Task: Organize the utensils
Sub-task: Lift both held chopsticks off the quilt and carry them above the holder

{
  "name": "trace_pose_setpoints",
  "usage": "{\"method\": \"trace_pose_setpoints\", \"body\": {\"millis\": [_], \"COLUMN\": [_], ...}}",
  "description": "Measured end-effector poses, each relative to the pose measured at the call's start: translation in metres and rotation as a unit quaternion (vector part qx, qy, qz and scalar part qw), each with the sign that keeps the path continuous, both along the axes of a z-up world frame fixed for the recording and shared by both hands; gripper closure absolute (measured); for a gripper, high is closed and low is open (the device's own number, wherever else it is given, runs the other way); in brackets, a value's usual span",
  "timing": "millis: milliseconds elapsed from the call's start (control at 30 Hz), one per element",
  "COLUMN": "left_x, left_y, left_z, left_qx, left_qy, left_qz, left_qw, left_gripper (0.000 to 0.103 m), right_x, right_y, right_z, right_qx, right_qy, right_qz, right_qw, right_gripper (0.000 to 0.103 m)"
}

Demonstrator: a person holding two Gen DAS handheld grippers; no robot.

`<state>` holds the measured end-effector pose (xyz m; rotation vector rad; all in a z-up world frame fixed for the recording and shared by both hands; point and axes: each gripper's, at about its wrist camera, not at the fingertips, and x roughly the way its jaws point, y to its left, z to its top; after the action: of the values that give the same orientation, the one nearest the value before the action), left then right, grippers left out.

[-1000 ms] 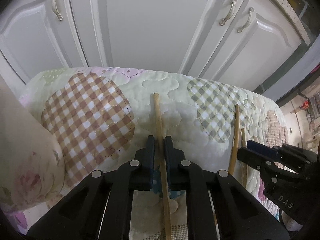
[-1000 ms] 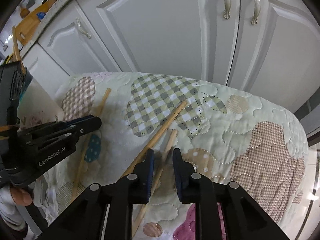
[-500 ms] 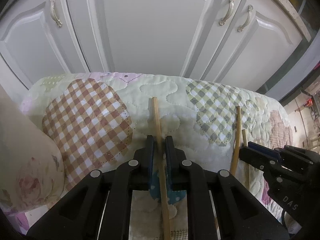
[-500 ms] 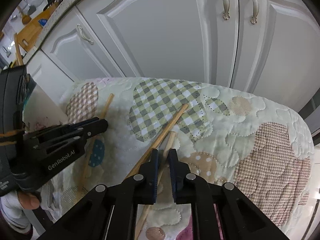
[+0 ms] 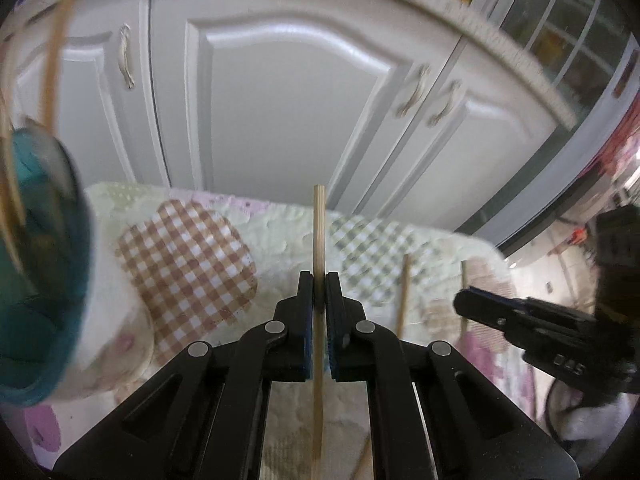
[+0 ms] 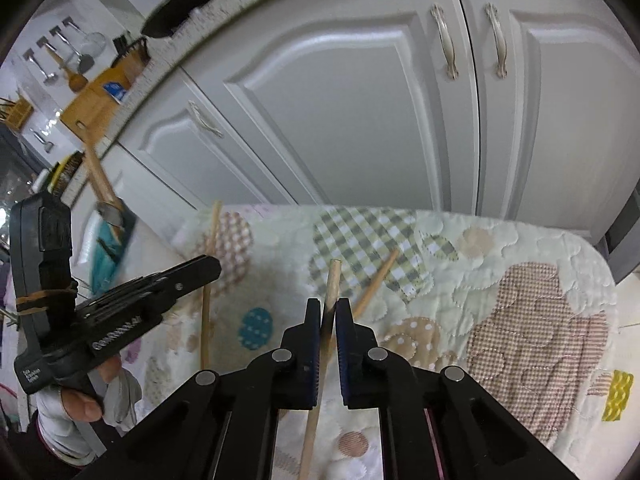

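Pinching a wooden chopstick [image 5: 319, 236] between both fingers, our left gripper [image 5: 319, 280] is holding the stick upright along the middle of the left wrist view, its blunt top rising above the fingertips and its lower length running down between the black linkages. Behind it we are seeing a quilted cloth [image 5: 280, 224] with checked patches, and white cabinet doors [image 5: 280, 100] beyond that. Two more chopsticks [image 5: 405, 292] are lying on the cloth to the right, near our right gripper [image 5: 460, 300], which is reaching in from the right edge; from this side we cannot tell how its fingers are standing. A blurred holder with a teal inside [image 5: 44, 264] is filling the left edge, with pale sticks [image 5: 52, 60] standing up out of it. In the right wrist view, our right gripper [image 6: 329, 308] is clamping a second chopstick [image 6: 332, 280] tightly between its fingers, the stick tilting slightly and clear of the quilted cloth [image 6: 500, 280]. Just beyond it a loose chopstick [image 6: 378, 280] is lying slantwise on a green checked patch. Our left gripper [image 6: 212, 268] is crossing in from the left, its own chopstick [image 6: 209, 276] pinched and upright. The holder [image 6: 110, 240] is standing at the far left.
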<state>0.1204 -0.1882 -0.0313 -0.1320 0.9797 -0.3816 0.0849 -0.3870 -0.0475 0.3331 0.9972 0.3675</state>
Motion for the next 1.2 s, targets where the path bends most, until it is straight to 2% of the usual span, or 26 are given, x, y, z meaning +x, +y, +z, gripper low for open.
{"method": "trace_pose_setpoints", "body": {"millis": [200, 367, 500, 567, 667, 867, 967, 1067, 1100, 1200], "left_x": [-0.030, -0.051, -0.065, -0.072, -0.081, -0.095, -0.096, -0.096, -0.096, -0.096], "left_y": [0.017, 0.035, 0.047, 0.051, 0.056, 0.064, 0.069, 0.072, 0.072, 0.074], "left_z": [0.037, 0.062, 0.072, 0.076, 0.078, 0.079, 0.079, 0.078, 0.077, 0.077], "left_qx": [-0.028, -0.038, -0.040, -0.042, -0.046, -0.045, -0.046, -0.046, -0.046, -0.049], "left_qy": [-0.028, -0.049, -0.061, -0.066, -0.070, -0.071, -0.068, -0.065, -0.065, -0.065], "left_qz": [-0.001, 0.000, 0.008, 0.013, 0.016, 0.023, 0.031, 0.035, 0.036, 0.038], "left_qw": [0.9992, 0.9981, 0.9973, 0.9968, 0.9963, 0.9962, 0.9961, 0.9962, 0.9962, 0.9960], "left_gripper": [0.099, 0.099, 0.099, 0.099, 0.099, 0.099, 0.099, 0.098, 0.098, 0.098], "right_x": [-0.018, -0.036, -0.041, -0.038, -0.027, 0.005, 0.022, 0.030, 0.031, 0.025], "right_y": [0.000, 0.014, 0.022, 0.027, 0.040, 0.067, 0.077, 0.077, 0.076, 0.067], "right_z": [0.035, 0.068, 0.075, 0.066, 0.032, -0.022, -0.039, -0.051, -0.053, -0.046], "right_qx": [0.025, 0.022, 0.006, -0.010, -0.053, -0.120, -0.156, -0.151, -0.146, -0.110], "right_qy": [-0.034, -0.072, -0.079, -0.063, -0.017, 0.025, 0.037, 0.055, 0.056, 0.051], "right_qz": [0.002, 0.015, 0.019, 0.028, 0.035, 0.056, 0.061, 0.065, 0.065, 0.061], "right_qw": [0.999, 0.997, 0.997, 0.998, 0.998, 0.991, 0.985, 0.985, 0.986, 0.991], "right_gripper": [0.097, 0.097, 0.098, 0.098, 0.092, 0.092, 0.082, 0.083, 0.094, 0.097]}}
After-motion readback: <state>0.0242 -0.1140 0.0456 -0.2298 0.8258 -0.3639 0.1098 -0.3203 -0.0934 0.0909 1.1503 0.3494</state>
